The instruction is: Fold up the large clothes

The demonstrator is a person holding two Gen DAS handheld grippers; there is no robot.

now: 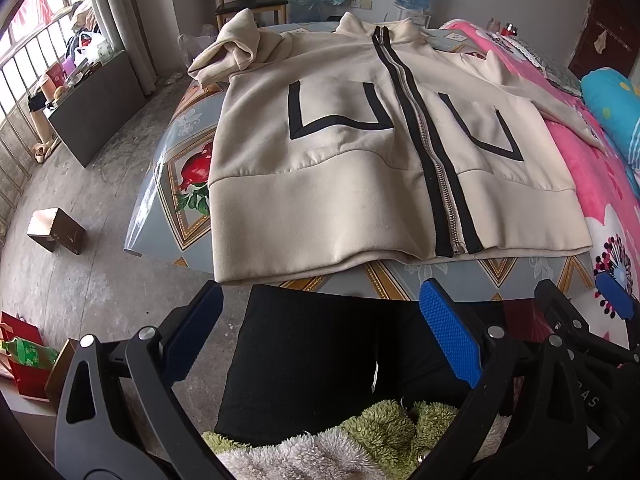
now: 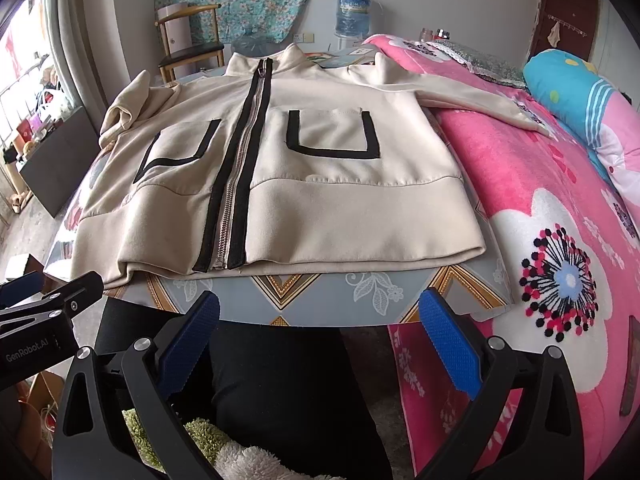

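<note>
Left gripper: fingers are standing wide apart, gripping nothing. It is hovering short of the tabletop's near edge, over the person's black-clad legs and a green-and-white fleece.

Right gripper: fingers are likewise spread wide and empty, hovering just short of the same edge. In the right wrist view, the left gripper is showing at the left margin; in the left wrist view, the right gripper's fingers are poking in at the right margin.

Tabletop: a patterned cover, grey with gold diamonds, is showing bare along the near edge.

Jacket: cream, lying flat and front-up on the tabletop, hem toward the grippers, collar at the far end. The zip, bordered in black, is running closed from hem to collar. A black-trimmed pocket is sitting on each side of the zip. The hem is lying just inside the near edge. One sleeve is lying bunched at the far left corner; the other sleeve is stretching right, off the tabletop onto a pink floral blanket.

Beyond: a wooden chair and a water bottle are standing by the far wall. A small box is sitting on the floor at left.
</note>
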